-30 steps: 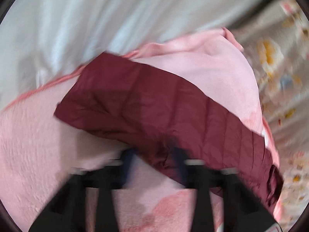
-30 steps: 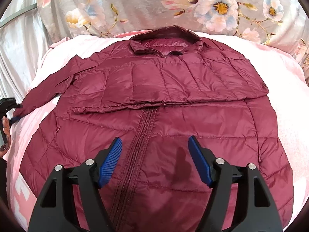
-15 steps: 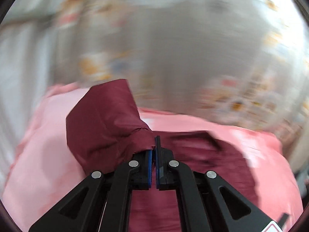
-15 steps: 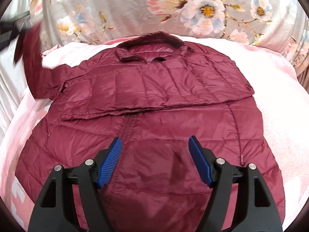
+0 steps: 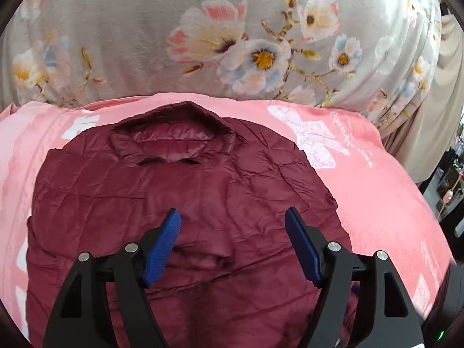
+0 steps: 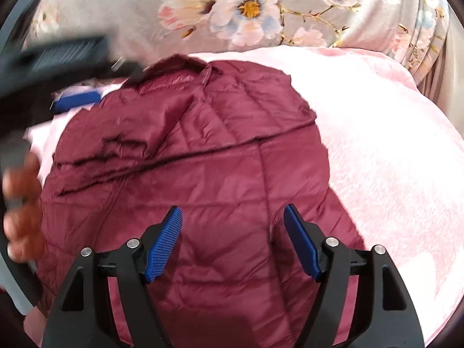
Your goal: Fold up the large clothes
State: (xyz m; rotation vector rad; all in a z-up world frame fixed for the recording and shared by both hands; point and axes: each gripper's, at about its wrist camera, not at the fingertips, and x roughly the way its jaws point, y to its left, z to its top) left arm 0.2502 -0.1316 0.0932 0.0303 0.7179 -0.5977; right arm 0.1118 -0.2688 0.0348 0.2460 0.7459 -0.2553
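left gripper (image 5: 232, 226): jaws opening, blue pads apart, nothing between them; it hangs over the folded-in sleeves, pointing toward the collar.
right gripper (image 6: 233, 223): jaws opening a little, pads apart, nothing gripped; it hangs over the lower body of the jacket.
jacket (image 6: 185, 174): one dark red quilted jacket, lying flat on the bed below both grippers, collar (image 5: 174, 133) at the far end, both sleeves folded across the chest.
hand (image 6: 21, 208): one hand at the left edge of the right wrist view, beside the jacket's side; blurred.
edges: pink blanket (image 5: 377, 191) shows bare to the right of the jacket and in a narrower strip on the left.
beyond: one grey floral cloth (image 5: 232, 43) rises behind the bed's far edge.
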